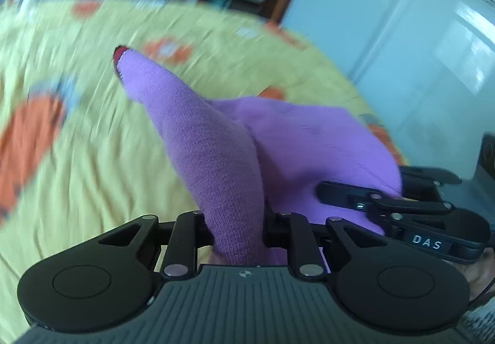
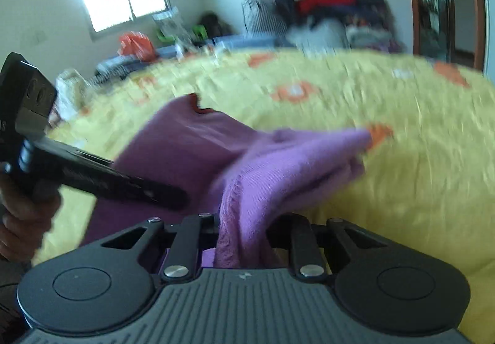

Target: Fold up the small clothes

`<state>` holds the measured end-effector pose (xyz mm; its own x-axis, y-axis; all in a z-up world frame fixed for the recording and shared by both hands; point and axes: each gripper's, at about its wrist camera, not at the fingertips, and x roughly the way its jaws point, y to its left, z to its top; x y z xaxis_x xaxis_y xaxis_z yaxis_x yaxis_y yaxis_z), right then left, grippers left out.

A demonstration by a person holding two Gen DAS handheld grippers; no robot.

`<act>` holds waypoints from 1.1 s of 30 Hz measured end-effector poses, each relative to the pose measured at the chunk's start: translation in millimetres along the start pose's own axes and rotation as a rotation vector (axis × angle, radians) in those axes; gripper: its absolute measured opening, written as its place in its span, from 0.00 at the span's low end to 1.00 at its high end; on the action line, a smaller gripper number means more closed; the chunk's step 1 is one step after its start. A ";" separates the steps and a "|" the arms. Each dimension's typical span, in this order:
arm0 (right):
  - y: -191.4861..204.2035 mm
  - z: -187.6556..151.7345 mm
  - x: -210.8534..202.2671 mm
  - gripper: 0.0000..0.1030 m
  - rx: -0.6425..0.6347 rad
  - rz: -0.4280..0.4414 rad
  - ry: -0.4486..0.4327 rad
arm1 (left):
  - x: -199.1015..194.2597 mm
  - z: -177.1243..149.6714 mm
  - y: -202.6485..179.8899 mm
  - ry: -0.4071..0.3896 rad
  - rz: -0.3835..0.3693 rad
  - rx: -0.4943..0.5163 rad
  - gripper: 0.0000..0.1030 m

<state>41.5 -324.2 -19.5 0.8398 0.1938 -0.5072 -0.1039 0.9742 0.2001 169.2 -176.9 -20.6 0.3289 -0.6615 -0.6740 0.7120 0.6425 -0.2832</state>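
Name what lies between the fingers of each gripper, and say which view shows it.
Purple knitted garment fills the left gripper, seen in the left wrist view. Another part fills the right gripper, seen in the right wrist view.

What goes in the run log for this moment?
left gripper: shut on purple garment | right gripper: shut on purple garment | over yellow bedspread

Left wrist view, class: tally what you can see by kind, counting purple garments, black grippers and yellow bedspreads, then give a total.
Purple garment: 1
Black grippers: 2 (left gripper, right gripper), each with jaws shut on the garment
Yellow bedspread: 1
Total: 4
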 end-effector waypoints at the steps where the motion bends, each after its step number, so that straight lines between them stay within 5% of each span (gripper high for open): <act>1: 1.4 6.3 -7.8 0.18 -0.008 0.002 -0.022 | -7.8 6.7 -6.0 -0.017 -0.004 0.016 0.21; 10: -53.1 76.7 -31.2 0.21 0.039 -0.066 -0.139 | -5.7 99.8 -7.1 -0.082 -0.084 -0.044 0.25; 12: -77.5 80.2 6.6 0.56 0.012 -0.143 -0.017 | 31.2 115.9 7.6 -0.028 -0.030 -0.021 0.51; 13: -89.6 73.3 20.9 0.91 0.008 -0.223 -0.002 | 49.5 116.9 21.0 0.009 0.026 -0.065 0.57; 15: -113.8 52.2 25.8 0.91 0.059 -0.297 -0.007 | 63.8 104.7 45.6 0.042 0.070 -0.147 0.49; 17: -132.7 23.4 5.7 0.91 0.164 -0.203 -0.046 | 57.4 78.7 57.5 0.050 0.033 -0.173 0.52; 21: -146.5 -29.0 -13.6 0.91 0.220 -0.104 0.001 | 38.0 20.0 63.7 0.100 -0.078 -0.248 0.76; 24: -150.8 -44.8 -7.8 0.91 0.271 0.012 0.008 | 47.0 -9.9 68.2 0.137 -0.109 -0.328 0.84; 27: -151.2 -42.1 9.1 0.91 0.256 0.021 0.044 | 48.8 -16.9 64.3 0.077 -0.119 -0.385 0.90; 28: -143.6 -41.5 11.1 0.88 0.238 0.020 0.054 | 50.7 -17.1 62.7 0.081 -0.128 -0.413 0.88; 29: -137.0 -41.3 11.7 0.46 0.212 -0.013 0.064 | 54.9 -17.3 58.8 0.092 -0.141 -0.419 0.65; 30: -134.1 -40.1 18.7 0.18 0.211 -0.029 0.086 | 61.9 -14.1 51.5 0.135 -0.137 -0.418 0.21; 33: -131.0 -38.2 18.4 0.13 0.207 -0.040 0.081 | 74.5 -7.7 42.4 0.192 -0.101 -0.344 0.13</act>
<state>50.2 -443.9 -87.0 0.7943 0.1723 -0.5825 0.0476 0.9384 0.3423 219.1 -196.0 -88.1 0.1227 -0.6649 -0.7368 0.4752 0.6911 -0.5445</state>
